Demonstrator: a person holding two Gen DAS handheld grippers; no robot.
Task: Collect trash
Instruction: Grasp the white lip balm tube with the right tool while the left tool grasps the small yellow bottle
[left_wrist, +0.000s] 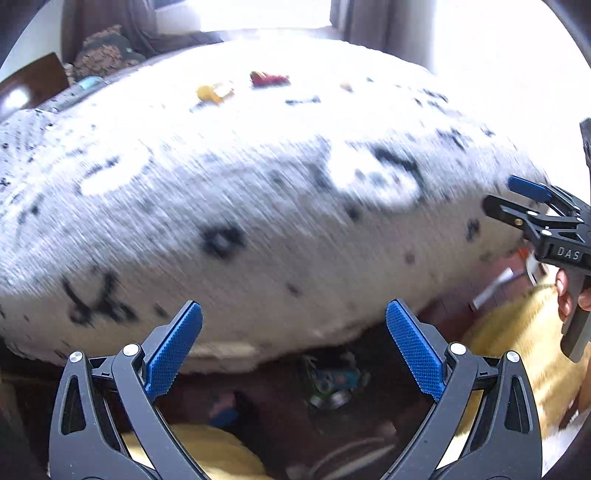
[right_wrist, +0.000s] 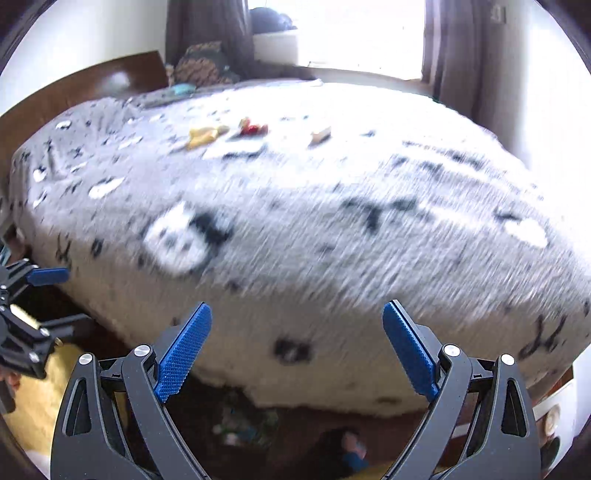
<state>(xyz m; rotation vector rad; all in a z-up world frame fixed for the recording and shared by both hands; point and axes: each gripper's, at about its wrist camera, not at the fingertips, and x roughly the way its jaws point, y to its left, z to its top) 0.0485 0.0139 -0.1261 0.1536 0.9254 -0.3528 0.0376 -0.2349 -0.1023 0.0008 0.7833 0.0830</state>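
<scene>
Bits of trash lie far back on the bed (right_wrist: 295, 229): a yellow wrapper (right_wrist: 202, 136), a red wrapper (right_wrist: 254, 128) beside it, and a small tan scrap (right_wrist: 320, 136) a little to the right. The bed has a grey blanket with black marks. The left tongs (left_wrist: 293, 325) and the right tongs (right_wrist: 297, 325) both stand wide apart, holding nothing. More crumpled litter (left_wrist: 332, 380) lies on the dark floor below.

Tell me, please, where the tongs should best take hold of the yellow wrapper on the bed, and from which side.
Probably from above, across its narrow width. The yellow wrapper lies flat and crumpled on the bedspread, long side left to right, beside a red wrapper. Blur hides finer shape. Both tongs, left and right, are open and empty.
</scene>
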